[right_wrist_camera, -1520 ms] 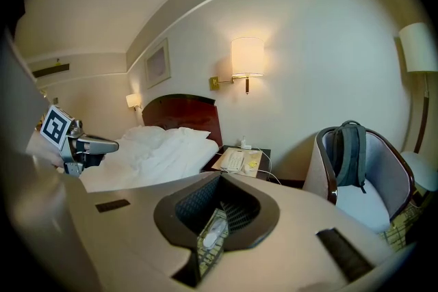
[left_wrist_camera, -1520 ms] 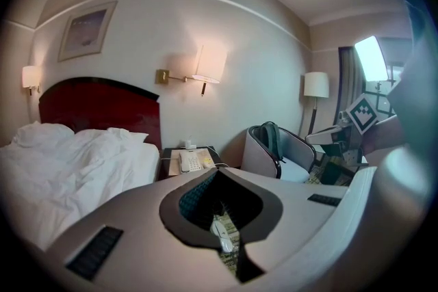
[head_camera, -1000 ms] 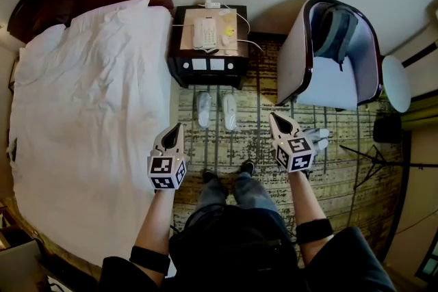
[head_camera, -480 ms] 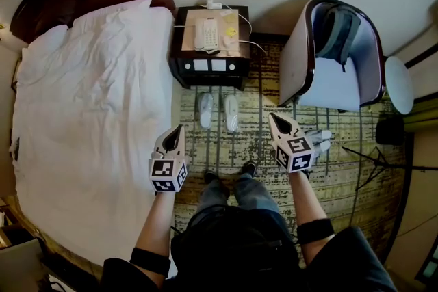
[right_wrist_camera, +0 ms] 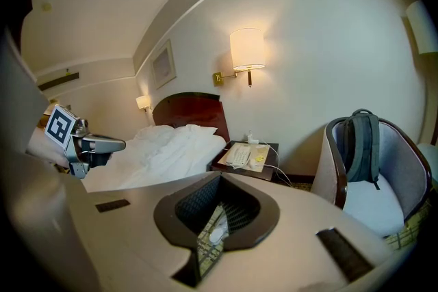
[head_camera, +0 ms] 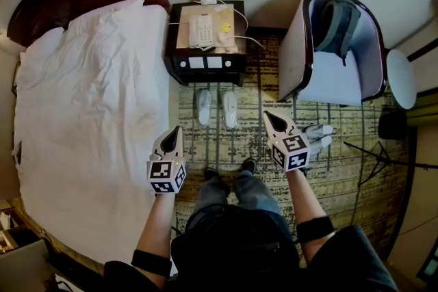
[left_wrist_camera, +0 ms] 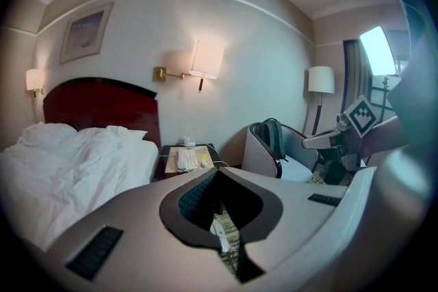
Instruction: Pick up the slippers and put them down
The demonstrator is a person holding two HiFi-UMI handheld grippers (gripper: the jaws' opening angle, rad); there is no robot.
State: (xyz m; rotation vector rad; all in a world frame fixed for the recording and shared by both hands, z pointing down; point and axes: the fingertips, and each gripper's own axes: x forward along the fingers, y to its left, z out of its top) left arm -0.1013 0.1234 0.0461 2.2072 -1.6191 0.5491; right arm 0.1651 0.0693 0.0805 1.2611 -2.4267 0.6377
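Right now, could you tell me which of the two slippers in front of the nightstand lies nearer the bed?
The slipper on the picture's left, on the side of the bed; its partner lies toward the armchair.

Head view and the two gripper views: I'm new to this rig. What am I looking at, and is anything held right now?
A person holds a two-jaw gripper in each hand. The head view looks down from the person's head: left gripper at left, right gripper at right. Each gripper view looks along that gripper's own jaws. Both are shut and hold nothing. The white slippers lie side by side on the carpet, in front of the nightstand, between the bed and the armchair, untouched.
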